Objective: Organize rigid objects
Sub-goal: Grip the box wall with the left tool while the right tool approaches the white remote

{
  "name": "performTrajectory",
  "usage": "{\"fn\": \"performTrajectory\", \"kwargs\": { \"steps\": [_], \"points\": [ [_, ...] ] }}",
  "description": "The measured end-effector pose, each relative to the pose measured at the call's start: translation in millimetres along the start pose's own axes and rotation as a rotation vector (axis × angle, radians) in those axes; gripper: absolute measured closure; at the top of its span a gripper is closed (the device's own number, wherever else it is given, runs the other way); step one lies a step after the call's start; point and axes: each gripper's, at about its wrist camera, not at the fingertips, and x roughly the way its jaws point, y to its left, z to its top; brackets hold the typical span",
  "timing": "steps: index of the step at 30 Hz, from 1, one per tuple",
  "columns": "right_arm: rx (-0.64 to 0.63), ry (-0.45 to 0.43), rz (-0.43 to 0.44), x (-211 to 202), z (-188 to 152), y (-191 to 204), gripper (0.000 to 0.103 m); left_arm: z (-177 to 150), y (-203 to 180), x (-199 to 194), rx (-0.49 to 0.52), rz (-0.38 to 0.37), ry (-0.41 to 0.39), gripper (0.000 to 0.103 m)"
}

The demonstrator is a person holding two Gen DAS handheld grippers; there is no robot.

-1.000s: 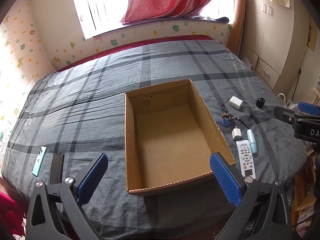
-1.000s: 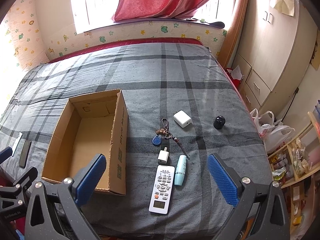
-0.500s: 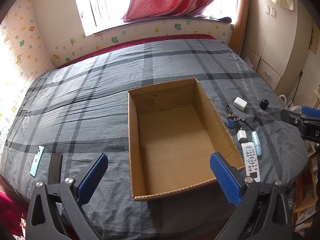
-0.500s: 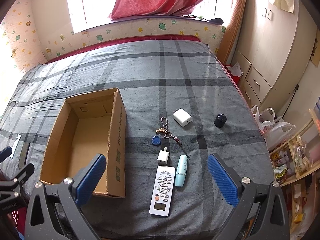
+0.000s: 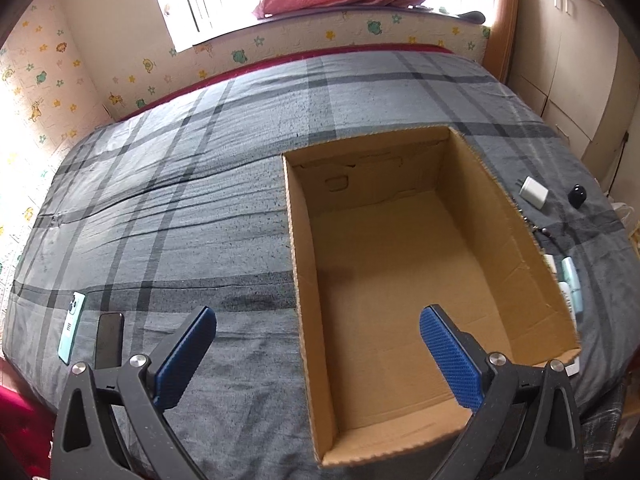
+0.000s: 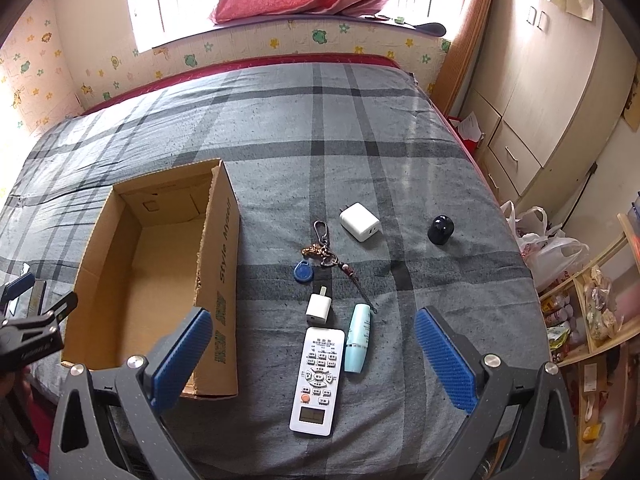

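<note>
The box (image 6: 152, 280) is sitting open and empty on the bed (image 6: 360, 128), left of a cluster of small things. Nearest its right wall, the remote (image 6: 318, 380) is lying flat, with the small charger (image 6: 319, 307) just beyond its far end and the tube (image 6: 357, 338) just beside it on the right. The keyring (image 6: 316, 258) is lying farther up, then the big charger (image 6: 360, 222), and the black cap (image 6: 441, 230) is standing apart to the right. Two phones (image 5: 109, 338) are lying side by side near the bed's left edge, well apart from the box.

The right gripper (image 6: 312, 344) is hovering over the remote, fingers spread wide and holding nothing. The left gripper (image 5: 318, 344) is hanging over the box's near left wall, fingers likewise spread and empty.
</note>
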Motion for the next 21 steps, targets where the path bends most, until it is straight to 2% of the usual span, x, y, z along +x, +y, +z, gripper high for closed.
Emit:
{"fn": "performTrajectory", "kwargs": {
  "steps": [6, 11, 13, 15, 17, 18, 20, 21],
  "points": [
    [-0.009, 0.013, -0.001, 7.3, -1.3, 1.9, 0.000, 3.8, 16.0, 40.3, -0.019, 0.014, 0.044, 0.000],
    [-0.008, 0.026, -0.007, 14.1, -4.4, 0.3, 0.000, 4.1, 28.8, 62.7, -0.056, -0.012, 0.054, 0.000],
    [-0.004, 0.030, -0.008, 16.6, -6.0, -0.8, 0.000, 4.0, 31.7, 69.2, -0.069, -0.026, 0.060, 0.004],
    [-0.001, 0.033, -0.011, 18.9, -7.8, -1.9, 0.000, 4.3, 32.0, 74.5, -0.073, -0.054, 0.072, 0.014],
    [0.003, 0.036, -0.012, 20.7, -9.8, -3.3, 0.000, 4.2, 31.2, 81.5, -0.074, -0.079, 0.096, 0.040],
    [0.002, 0.038, -0.013, 21.3, -10.6, -3.6, 0.000, 3.6, 30.7, 85.5, -0.073, -0.090, 0.110, 0.048],
    [0.001, 0.038, -0.015, 21.3, -12.3, -4.1, 0.000, 2.2, 28.7, 92.2, -0.074, -0.130, 0.128, 0.074],
    [0.001, 0.037, -0.016, 20.9, -13.2, -4.5, 0.000, 1.4, 27.8, 93.9, -0.074, -0.150, 0.133, 0.079]
  ]
}}
